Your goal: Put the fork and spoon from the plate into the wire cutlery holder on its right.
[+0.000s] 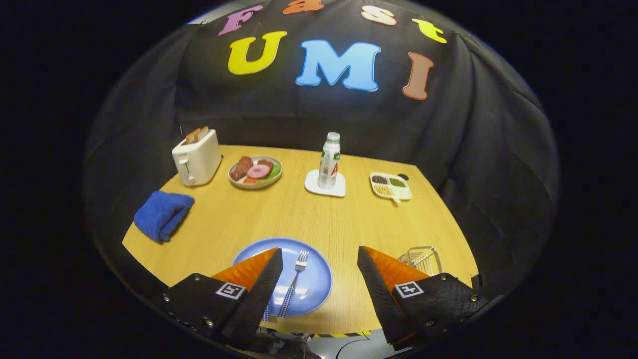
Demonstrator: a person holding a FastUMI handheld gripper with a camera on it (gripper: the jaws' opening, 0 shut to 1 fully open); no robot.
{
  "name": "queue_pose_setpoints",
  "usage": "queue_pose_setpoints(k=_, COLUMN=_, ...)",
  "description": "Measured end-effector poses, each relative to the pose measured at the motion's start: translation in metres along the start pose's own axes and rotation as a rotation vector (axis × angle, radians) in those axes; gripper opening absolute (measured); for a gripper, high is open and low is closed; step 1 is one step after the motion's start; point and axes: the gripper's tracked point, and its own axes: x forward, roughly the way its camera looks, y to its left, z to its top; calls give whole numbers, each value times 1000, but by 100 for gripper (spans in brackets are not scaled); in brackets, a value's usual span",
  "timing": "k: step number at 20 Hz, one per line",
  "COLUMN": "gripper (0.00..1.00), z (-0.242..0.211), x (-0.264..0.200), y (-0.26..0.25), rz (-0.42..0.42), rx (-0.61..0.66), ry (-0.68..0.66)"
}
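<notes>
Gripper (319, 264) wide open, holding nothing, above the near table edge. Fork (295, 284) lies on the blue plate (319, 279) between the fingers, close to the left one; the spoon is likely the handle half hidden under that finger. Wire cutlery holder (422, 259) sits just right of the plate, behind the right finger. Risk: flat fork slips on pinch, or the left finger nudges the plate.

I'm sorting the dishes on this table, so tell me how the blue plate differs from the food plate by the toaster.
The blue plate lies just ahead of the open jaws of the gripper and carries a fork; the food plate sits far beyond them, next to the toaster, and carries food. The blue plate looks larger. Both are round and lie flat on the table.
</notes>
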Motion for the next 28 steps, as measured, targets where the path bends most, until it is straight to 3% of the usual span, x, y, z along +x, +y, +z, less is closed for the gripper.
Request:
queue_pose_setpoints(k=3, gripper=87, z=-18, x=6, y=10, rz=31, rx=-19, ry=51)
queue_pose_setpoints(k=22, gripper=82, z=-93, x=55, y=30, rz=29, rx=-70, ry=380)
queue_pose_setpoints(k=23, gripper=67, z=-99, x=57, y=32, rz=38, rx=-66, ry=398)
queue_pose_setpoints(k=25, gripper=60, z=-103, x=62, y=34, rz=44, rx=-56, ry=425)
queue_pose_setpoints(k=28, gripper=60, z=-105, x=67, y=40, rz=61, rx=-58, ry=455)
